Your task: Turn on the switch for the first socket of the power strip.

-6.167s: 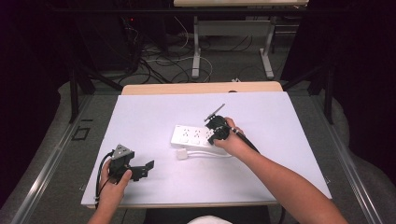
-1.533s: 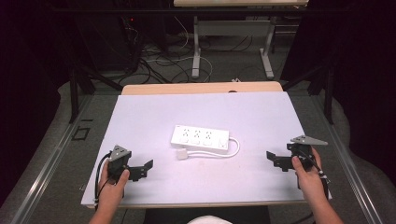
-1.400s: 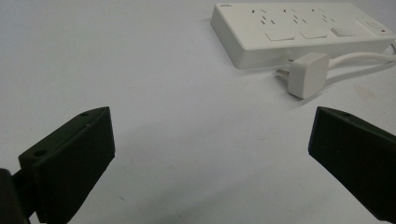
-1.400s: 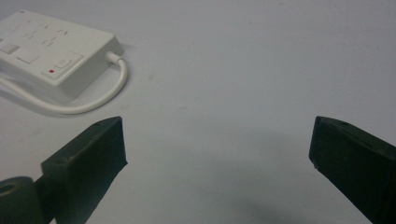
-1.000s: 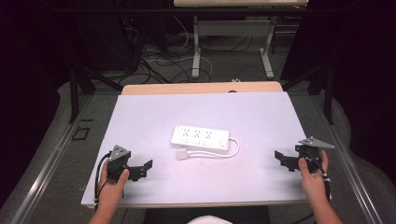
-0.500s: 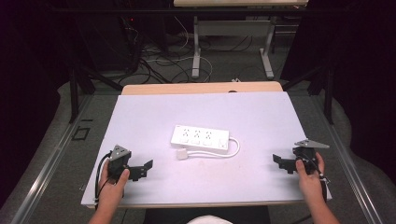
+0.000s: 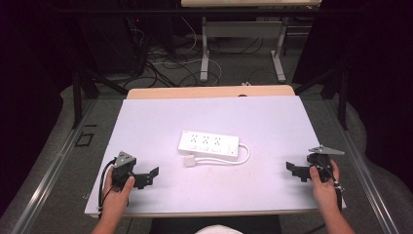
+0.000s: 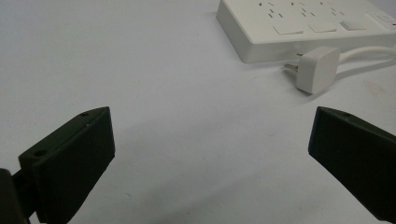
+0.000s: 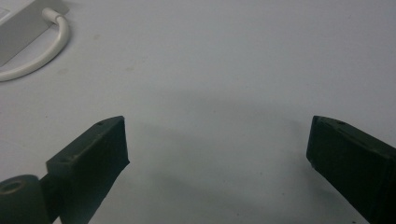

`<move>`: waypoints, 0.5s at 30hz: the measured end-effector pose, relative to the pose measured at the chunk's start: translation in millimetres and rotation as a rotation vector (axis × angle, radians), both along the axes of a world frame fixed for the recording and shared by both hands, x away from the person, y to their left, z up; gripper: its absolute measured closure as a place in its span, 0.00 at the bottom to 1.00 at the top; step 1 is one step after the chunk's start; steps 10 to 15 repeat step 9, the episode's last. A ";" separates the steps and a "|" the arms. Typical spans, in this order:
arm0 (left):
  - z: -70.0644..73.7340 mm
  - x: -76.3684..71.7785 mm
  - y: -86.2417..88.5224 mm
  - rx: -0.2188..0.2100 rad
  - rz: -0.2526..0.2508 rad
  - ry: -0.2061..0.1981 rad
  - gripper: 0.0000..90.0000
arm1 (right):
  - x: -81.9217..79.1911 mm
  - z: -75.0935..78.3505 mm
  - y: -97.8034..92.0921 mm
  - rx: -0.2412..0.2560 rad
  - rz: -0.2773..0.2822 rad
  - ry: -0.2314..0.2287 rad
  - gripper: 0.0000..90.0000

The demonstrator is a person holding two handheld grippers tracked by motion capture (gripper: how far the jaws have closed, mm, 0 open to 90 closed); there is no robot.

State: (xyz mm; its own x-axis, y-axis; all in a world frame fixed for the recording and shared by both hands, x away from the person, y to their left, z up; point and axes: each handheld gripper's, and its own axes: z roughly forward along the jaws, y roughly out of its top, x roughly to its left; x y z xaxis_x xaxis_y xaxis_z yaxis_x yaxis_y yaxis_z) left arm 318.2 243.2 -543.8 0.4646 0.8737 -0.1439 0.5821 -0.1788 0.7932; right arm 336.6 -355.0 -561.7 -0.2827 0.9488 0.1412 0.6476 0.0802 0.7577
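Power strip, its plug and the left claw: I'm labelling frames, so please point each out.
power strip (image 7: 209,144): high view, top face with sockets.
plug (image 8: 317,69): left gripper view, white body.
left claw (image 7: 146,176): high view, between its tips.

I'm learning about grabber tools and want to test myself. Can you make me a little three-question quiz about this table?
1. True or false: the white plastic power strip lies between the two grippers.
2. The left black two-jaw gripper is: A open, B shut on the white square plug.
3. What does the right black two-jaw gripper hold?

Key: 1 true. 2 A. 3 Nothing; its jaws stand open over the white table.
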 end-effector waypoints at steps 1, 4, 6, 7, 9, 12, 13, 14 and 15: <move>0.0 0.0 0.0 0.000 0.000 0.000 0.00 | 0.2 0.0 0.1 0.004 -0.002 0.000 0.05; 0.1 -0.3 0.0 -0.001 0.001 0.001 0.00 | 0.3 0.0 -0.1 0.004 -0.001 -0.003 0.05; -0.3 -0.5 -0.3 -0.003 0.006 -0.005 0.00 | 0.2 -0.1 0.0 0.007 -0.001 -0.001 0.05; -0.2 -0.6 -0.4 -0.005 0.007 -0.002 0.00 | 0.2 -0.2 0.0 0.007 -0.001 0.000 0.05; -0.4 -0.5 -0.3 -0.004 0.007 -0.002 0.00 | 0.2 -0.2 0.0 0.007 -0.001 0.001 0.05; -0.4 -0.5 -0.3 -0.004 0.007 -0.002 0.00 | 0.2 -0.2 0.0 0.007 -0.001 0.001 0.05; -0.4 -0.5 -0.3 -0.004 0.007 -0.002 0.00 | 0.2 -0.2 0.0 0.007 -0.001 0.001 0.05; -0.4 -0.5 -0.3 -0.004 0.007 -0.002 0.00 | 0.2 -0.2 0.0 0.007 -0.001 0.001 0.05; -0.4 -0.5 -0.3 -0.004 0.007 -0.002 0.00 | 0.2 -0.2 0.0 0.007 -0.001 0.001 0.05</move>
